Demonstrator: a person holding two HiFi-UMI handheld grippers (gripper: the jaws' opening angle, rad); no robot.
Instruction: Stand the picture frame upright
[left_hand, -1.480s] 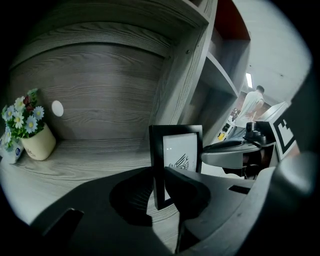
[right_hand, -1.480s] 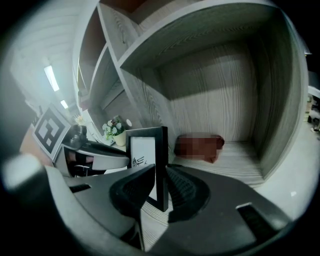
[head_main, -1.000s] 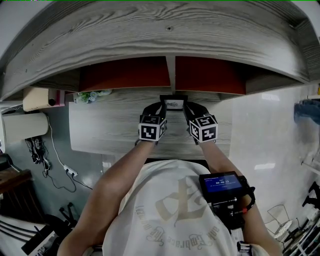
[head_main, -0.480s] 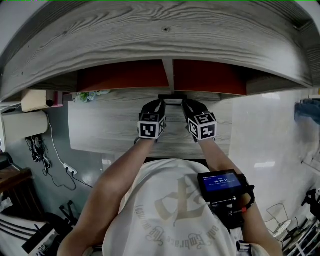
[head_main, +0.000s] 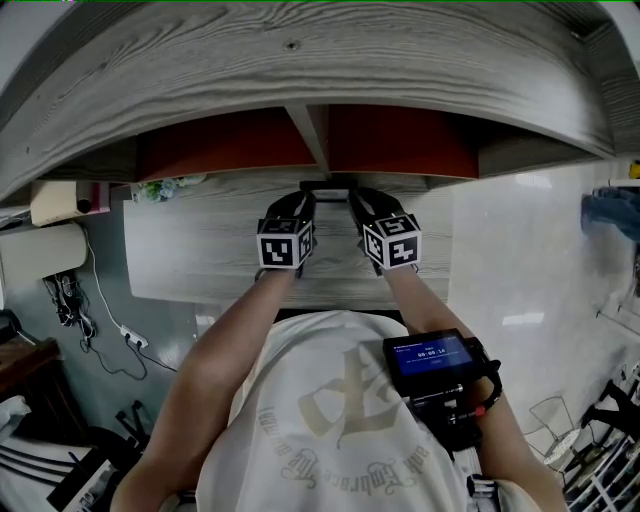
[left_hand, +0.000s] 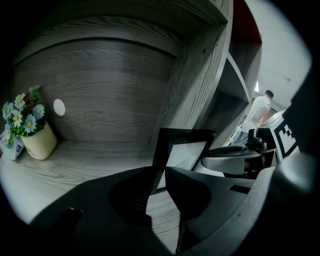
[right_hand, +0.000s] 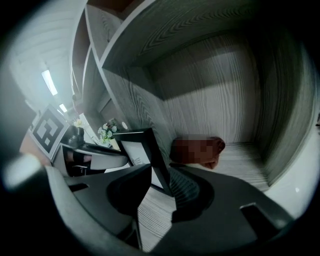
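Jaws on our left gripper (left_hand: 159, 172) and right gripper (right_hand: 161, 172) have just been opening. They now sit spread around the edges of the upright picture frame (left_hand: 182, 154), which we judge stands alone.

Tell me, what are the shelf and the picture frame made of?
The shelf looks like grey wood or wood-look board, matte; grain lines run across it. The picture frame has a smooth black border, maybe plastic or painted wood; I cannot tell which.
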